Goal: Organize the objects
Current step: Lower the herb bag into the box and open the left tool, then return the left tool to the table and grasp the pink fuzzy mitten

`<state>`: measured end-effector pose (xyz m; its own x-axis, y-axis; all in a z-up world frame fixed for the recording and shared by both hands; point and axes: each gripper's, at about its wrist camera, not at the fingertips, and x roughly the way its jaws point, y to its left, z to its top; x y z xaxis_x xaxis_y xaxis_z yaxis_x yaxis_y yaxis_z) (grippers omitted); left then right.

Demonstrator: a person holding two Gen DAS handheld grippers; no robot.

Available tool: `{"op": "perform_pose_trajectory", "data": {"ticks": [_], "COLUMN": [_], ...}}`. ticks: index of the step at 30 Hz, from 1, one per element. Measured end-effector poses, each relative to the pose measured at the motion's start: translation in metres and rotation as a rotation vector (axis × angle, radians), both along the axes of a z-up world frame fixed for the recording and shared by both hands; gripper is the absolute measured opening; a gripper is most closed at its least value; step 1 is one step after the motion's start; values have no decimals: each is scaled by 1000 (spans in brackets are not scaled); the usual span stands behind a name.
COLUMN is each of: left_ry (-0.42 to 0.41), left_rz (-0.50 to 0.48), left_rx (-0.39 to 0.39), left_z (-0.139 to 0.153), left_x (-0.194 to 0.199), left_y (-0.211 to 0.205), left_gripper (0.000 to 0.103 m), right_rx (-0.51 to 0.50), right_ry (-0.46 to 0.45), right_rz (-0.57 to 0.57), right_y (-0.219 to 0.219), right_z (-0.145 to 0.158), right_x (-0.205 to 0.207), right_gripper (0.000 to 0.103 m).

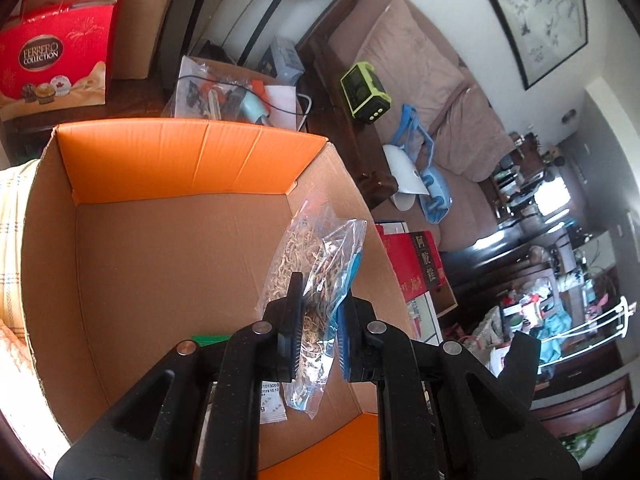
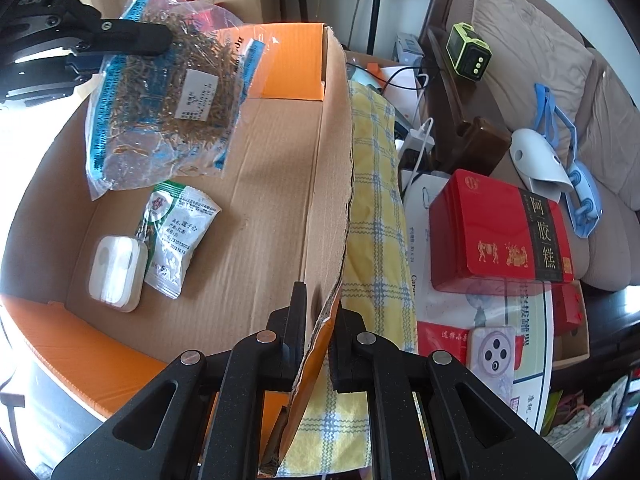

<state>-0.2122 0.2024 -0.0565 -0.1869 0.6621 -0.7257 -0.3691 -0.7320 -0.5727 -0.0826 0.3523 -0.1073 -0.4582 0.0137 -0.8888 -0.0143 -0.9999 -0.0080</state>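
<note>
So my left gripper (image 1: 318, 316) had its jaws clamped on the clear bag of dried herbs (image 1: 316, 264), pinching it by one edge so the rest just dangled. That grip made sense to me: the bag is floppy, so holding the top edge let the weight hang straight and it wouldn't snag on the cardboard box (image 1: 168, 248) going in. From the right wrist view the bag was hanging over the open box, clear of the floor of it, not touching anything below as far as I could tell.

The right gripper (image 2: 320, 320) had its jaws pinched shut on the torn side wall of the box, one finger inside and one outside. I'd guess that was to keep the box steady and the flap out of the way while the other hand did the dropping.

Already lying on the box bottom: a small green-and-white packet (image 2: 180, 236) and a white case (image 2: 116, 272), touching each other near one corner. The bag was hanging above and just past them, so I figured it'd land beside the packet.

Outside the box, a yellow plaid cloth (image 2: 372, 200) sat right against the gripped wall, and a red tin (image 2: 496, 232) was further out, probably next in line.
</note>
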Motion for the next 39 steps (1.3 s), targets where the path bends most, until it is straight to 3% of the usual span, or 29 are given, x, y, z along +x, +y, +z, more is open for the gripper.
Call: {"op": "perform_pose_trajectory", "data": {"ticks": [6,7,11,13,17,27,39], "left_ry": [-27,-21,44,83,138,328,374], "left_rz": [33,44,43,41,52,71,180], "left_rx": [-65,-94,-190,-243,-349,-385,-444], "left_z": [-11,-12,-8,-3,13,63,57], "left_x": [-4,-5,1,5,18,52,64], "left_y": [-1,-3,-6,-6,-8,-37,-121], "left_gripper": [15,20,64,72,77,91,96], "right_rx": [1,1,1,2,1,6,11], "right_ry": [-1,-1,-1,-1,-2,-5,-7], "right_rz": [-1,0,1,1,0,-2,-1], "right_y": [0,0,0,0,0,0,-2], "right_z": [0,0,1,1,1,2,2], "right_x": [0,0,-1,-1,-1,0,1], "right_gripper": [8,8,8,8,8,8,8]}}
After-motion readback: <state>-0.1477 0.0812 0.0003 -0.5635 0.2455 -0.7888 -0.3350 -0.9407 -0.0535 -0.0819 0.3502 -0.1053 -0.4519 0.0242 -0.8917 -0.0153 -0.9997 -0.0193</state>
